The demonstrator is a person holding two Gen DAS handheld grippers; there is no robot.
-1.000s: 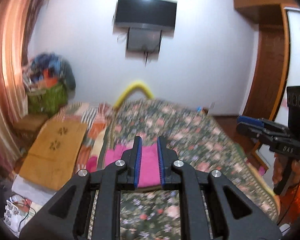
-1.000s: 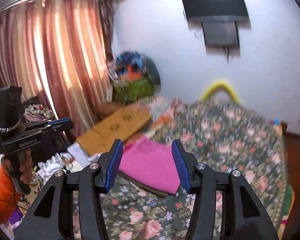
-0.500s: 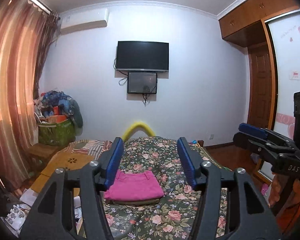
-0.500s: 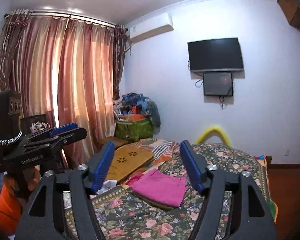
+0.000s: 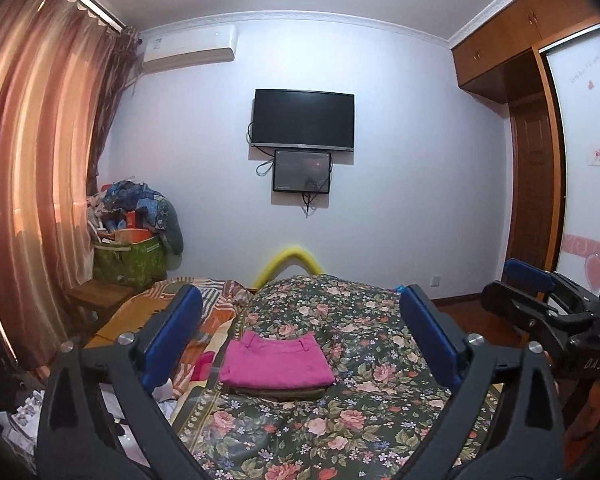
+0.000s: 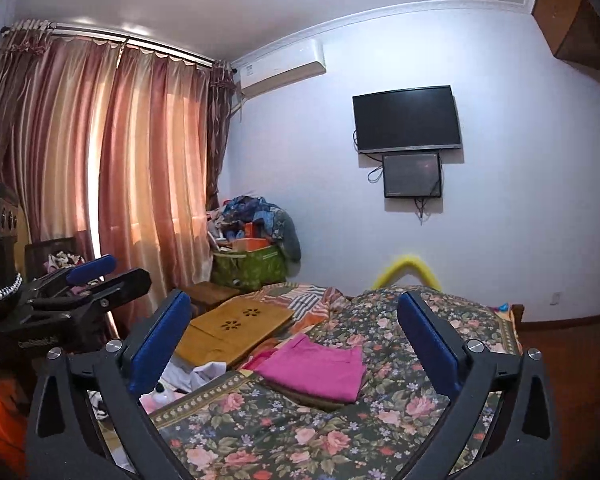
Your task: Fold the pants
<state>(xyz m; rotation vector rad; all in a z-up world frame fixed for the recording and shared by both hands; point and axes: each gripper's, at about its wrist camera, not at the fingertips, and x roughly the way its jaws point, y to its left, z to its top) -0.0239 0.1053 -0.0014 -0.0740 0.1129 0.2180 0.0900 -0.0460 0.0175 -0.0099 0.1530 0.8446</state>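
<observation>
Hovering: left tongs [image 5: 300, 344] wide, empty | right tongs [image 6: 292, 344] wide, empty | pants [image 5: 277, 364] folded

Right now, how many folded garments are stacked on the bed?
2 that I can see. The pink pants lie on top; a dark olive-brown folded piece sits directly beneath, only its edges showing. More could be hidden between or under them. Both claws are open and hold nothing.

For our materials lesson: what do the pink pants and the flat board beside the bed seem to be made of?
Pink pants: soft woven cloth, matte; it folds flat with creased edges. Board: probably wood or bamboo, smooth tan; rigid, with flower-shaped cutouts.
</observation>
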